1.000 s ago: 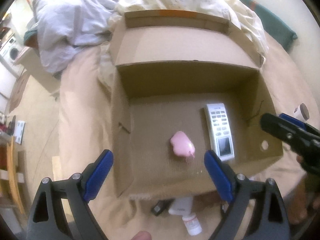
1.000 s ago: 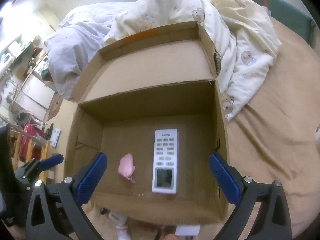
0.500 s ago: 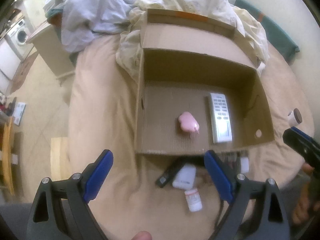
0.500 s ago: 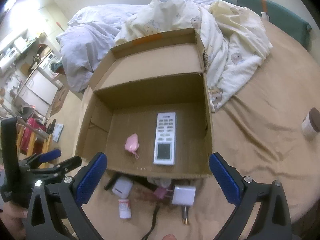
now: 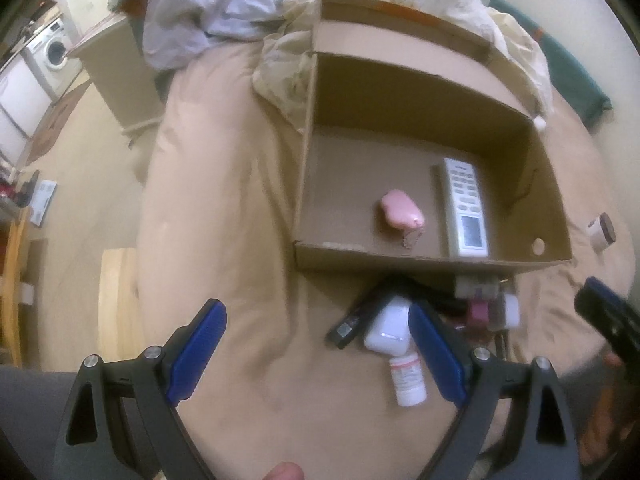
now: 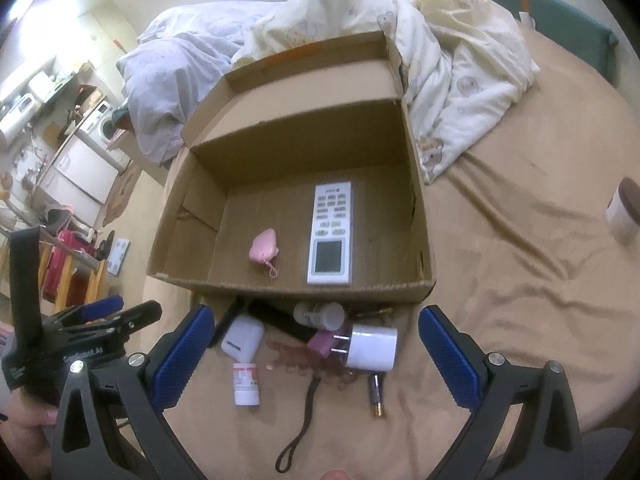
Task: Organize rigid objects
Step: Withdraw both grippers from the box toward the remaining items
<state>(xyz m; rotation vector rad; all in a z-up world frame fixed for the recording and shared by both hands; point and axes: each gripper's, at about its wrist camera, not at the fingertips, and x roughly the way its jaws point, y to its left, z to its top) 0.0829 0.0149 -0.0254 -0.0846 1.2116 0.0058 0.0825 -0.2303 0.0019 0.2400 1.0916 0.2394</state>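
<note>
An open cardboard box (image 6: pixel 416 208) (image 5: pixel 304 184) sits on the bed. Inside lie a white remote (image 6: pixel 331 234) (image 5: pixel 464 206) and a pink keychain charm (image 6: pixel 264 246) (image 5: pixel 401 209). In front of the box lie a white earbud case (image 6: pixel 242 338) (image 5: pixel 389 330), a white pill bottle (image 6: pixel 246 383) (image 5: pixel 408 380), a white plug adapter (image 6: pixel 370 347), a second white bottle (image 6: pixel 320 314), a battery (image 6: pixel 376 394) and a black strap (image 6: pixel 300 428). My left gripper (image 5: pixel 316 356) is open and empty above the bed near the earbud case. My right gripper (image 6: pixel 310 358) is open and empty above the pile.
A rumpled quilt (image 6: pixel 440 48) lies behind the box. A small brown-lidded jar (image 6: pixel 622 210) stands on the tan sheet at the right. The bed edge drops to the floor on the left (image 5: pixel 100 208). The left gripper shows at the right view's lower left (image 6: pixel 88 320).
Both grippers have pulled back from over the box toward me. The loose items in front of the box have come into view. Both stayed open.
</note>
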